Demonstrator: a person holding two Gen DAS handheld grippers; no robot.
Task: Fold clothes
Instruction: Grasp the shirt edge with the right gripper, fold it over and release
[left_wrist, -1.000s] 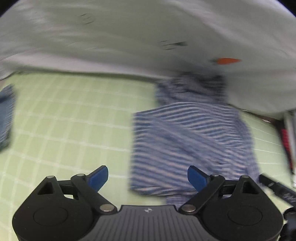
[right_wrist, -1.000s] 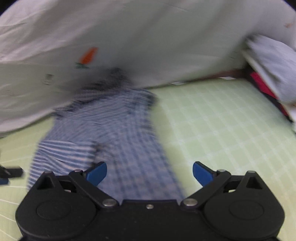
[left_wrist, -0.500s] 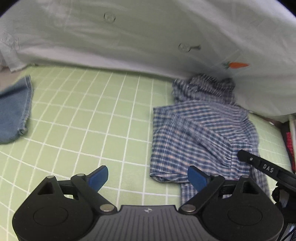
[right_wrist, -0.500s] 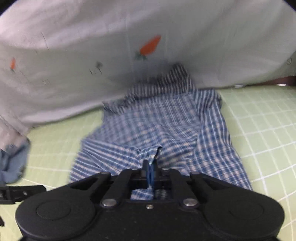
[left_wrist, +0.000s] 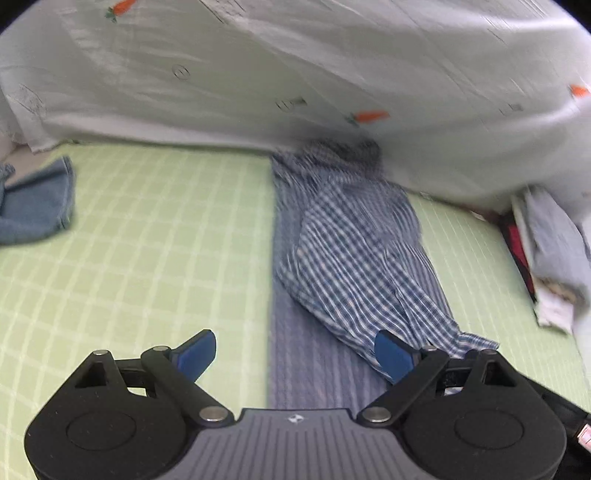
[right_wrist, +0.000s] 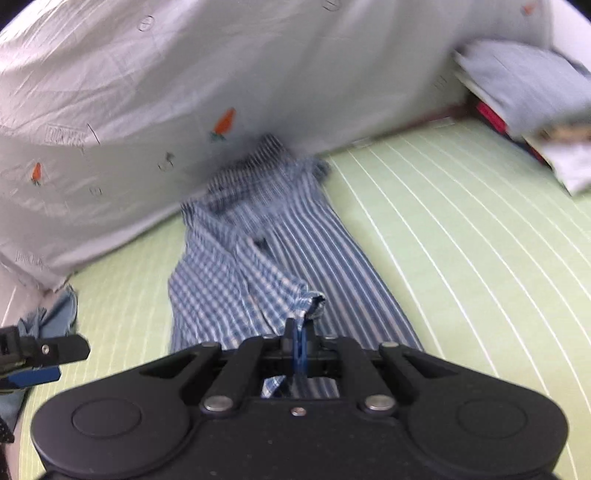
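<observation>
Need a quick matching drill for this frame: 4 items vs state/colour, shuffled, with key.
1. left gripper
2. right gripper
3. mat
4. denim

A. shut on the plaid shirt
B. green with white grid
C. open, holding nothing
D. blue, at the mat's left edge

Pairs: 1-C, 2-A, 3-B, 4-D
</observation>
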